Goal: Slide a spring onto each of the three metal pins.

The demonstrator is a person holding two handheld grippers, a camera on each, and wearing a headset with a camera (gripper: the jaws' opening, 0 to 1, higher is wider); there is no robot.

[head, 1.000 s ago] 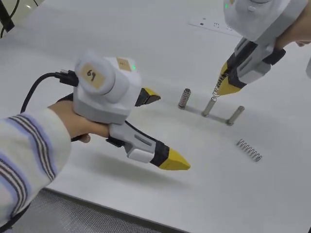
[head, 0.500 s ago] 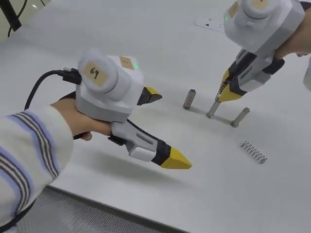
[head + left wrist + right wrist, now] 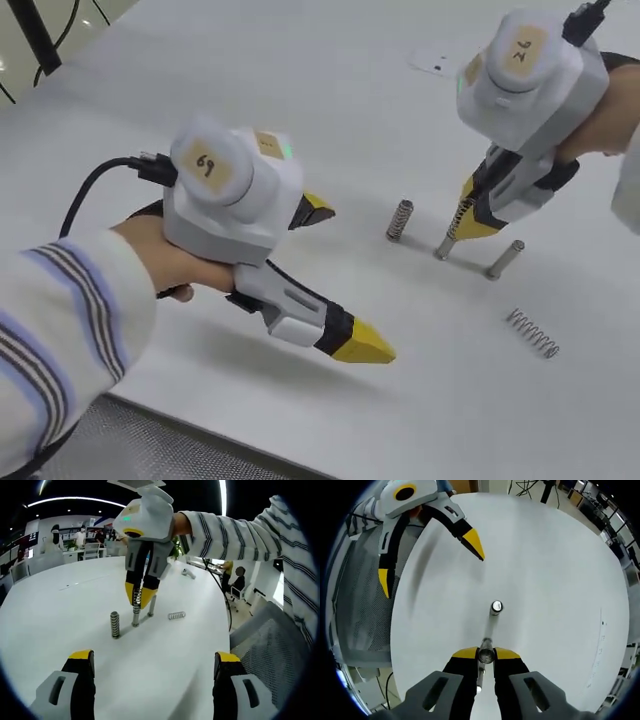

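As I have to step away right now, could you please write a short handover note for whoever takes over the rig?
Left gripper: open, holding nothing, hovering above the table.
Right gripper: shut on a spring, at the top of the middle pin.
Done: one pin carries its fitted spring.
Left: seat the held spring, then bring the loose spring onto the bare pin.

Bright, even overhead light, soft faint shadows on the white table [image 3: 330, 90], strong fisheye bending toward both gripper views' edges
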